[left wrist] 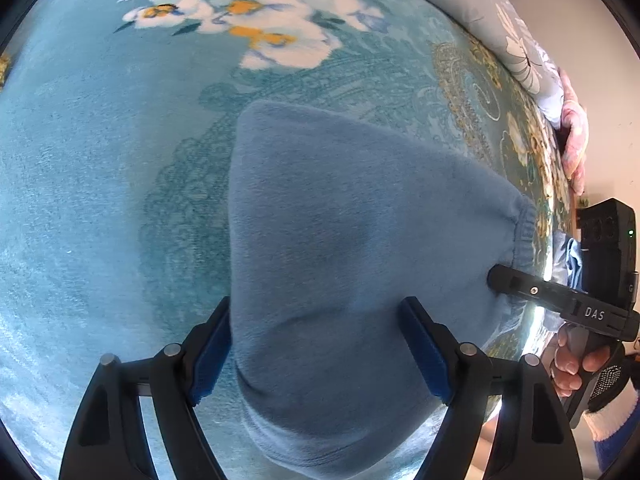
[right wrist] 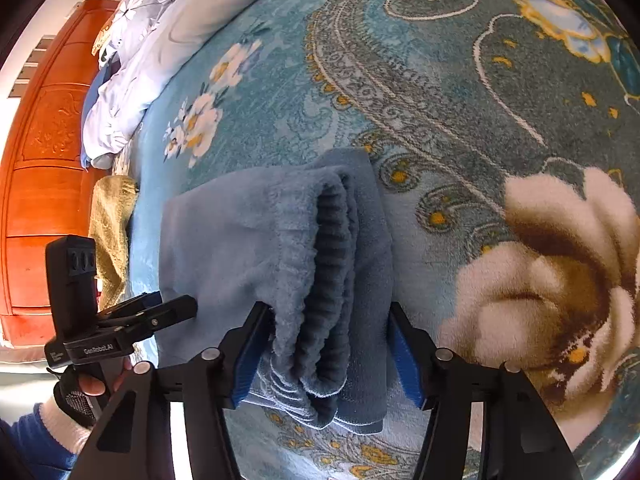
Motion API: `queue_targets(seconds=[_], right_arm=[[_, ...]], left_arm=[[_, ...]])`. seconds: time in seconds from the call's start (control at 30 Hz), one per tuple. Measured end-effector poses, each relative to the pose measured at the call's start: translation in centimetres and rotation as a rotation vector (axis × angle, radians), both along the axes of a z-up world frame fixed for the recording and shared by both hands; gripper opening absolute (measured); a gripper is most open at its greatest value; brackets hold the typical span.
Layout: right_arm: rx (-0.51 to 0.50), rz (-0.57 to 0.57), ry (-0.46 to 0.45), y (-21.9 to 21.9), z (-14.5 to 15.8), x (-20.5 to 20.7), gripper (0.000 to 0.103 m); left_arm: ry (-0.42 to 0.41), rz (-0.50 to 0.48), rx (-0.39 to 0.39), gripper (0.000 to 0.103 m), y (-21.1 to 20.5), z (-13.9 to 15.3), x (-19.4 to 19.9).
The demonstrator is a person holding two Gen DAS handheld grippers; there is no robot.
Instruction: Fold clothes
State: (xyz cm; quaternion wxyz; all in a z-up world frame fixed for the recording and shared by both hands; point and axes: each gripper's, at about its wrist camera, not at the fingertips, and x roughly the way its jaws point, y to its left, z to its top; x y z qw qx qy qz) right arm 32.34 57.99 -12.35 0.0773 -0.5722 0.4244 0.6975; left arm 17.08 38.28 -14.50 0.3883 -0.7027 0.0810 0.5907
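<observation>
A folded blue fleece garment (left wrist: pixel 340 220) lies on a teal flowered blanket (left wrist: pixel 100 160). In the left wrist view my left gripper (left wrist: pixel 316 308) is open and wide, straddling the garment's near end. Its left pad runs along the fabric's edge and its right finger rests on top of the fleece. At the right edge, one of the right gripper's fingers (left wrist: pixel 520 286) reaches the garment by its ribbed cuff (left wrist: pixel 524 232). In the right wrist view my right gripper (right wrist: pixel 328 312) is open around the stacked ribbed cuffs (right wrist: pixel 332 260). The fleece lies close against both blue pads.
A pale flowered quilt (right wrist: pixel 140 60) is bunched along the blanket's (right wrist: pixel 440 80) far side, also in the left view as the quilt (left wrist: pixel 500 20). An orange wooden headboard (right wrist: pixel 44 160) and a tan towel (right wrist: pixel 112 220) lie beyond it. Pink cloth (left wrist: pixel 576 152) sits at the bed's edge.
</observation>
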Motion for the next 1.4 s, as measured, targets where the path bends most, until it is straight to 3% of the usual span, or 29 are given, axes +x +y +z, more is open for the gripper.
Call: queue_targets(seconds=[0.13, 0.33, 0.43, 0.6, 0.77, 0.97, 1.23, 1.37, 1.4], right_arm=[[0.001, -0.002, -0.002, -0.1, 0.0, -0.1, 0.053], [0.004, -0.004, -0.009, -0.1, -0.1, -0.3, 0.049], [0.011, -0.005, -0.014, -0.3, -0.2, -0.5, 0.047], [0.020, 0.002, -0.015, -0.4, 0.1, -0.7, 0.042], [0.023, 0.003, -0.008, -0.5, 0.4, -0.7, 0.037], [0.026, -0.002, 0.003, -0.6, 1.1, -0.4, 0.032], [0.026, 0.004, 0.028, -0.7, 3.0, -0.3, 0.028], [0.030, 0.005, 0.040, -0.4, 5.1, 0.3, 0.028], [0.032, 0.006, 0.047, -0.2, 6.0, 0.5, 0.028]], left_arm=[[0.013, -0.014, -0.004, 0.078, 0.4, 0.0, 0.3], [0.000, 0.040, -0.002, 0.073, 0.3, -0.3, 0.0], [0.029, 0.029, -0.013, 0.063, 0.7, 0.0, 0.4], [0.043, 0.038, -0.031, 0.057, 1.1, 0.3, 0.5], [0.084, 0.030, -0.041, 0.038, 1.5, 1.0, 1.0], [0.101, 0.039, -0.045, 0.027, 2.0, 2.0, 1.2], [0.136, 0.042, -0.039, 0.021, 3.3, 4.4, 2.0], [0.145, 0.039, -0.032, 0.021, 0.1, 6.7, 0.5], [0.151, 0.037, -0.029, 0.021, 1.2, 7.7, 1.0]])
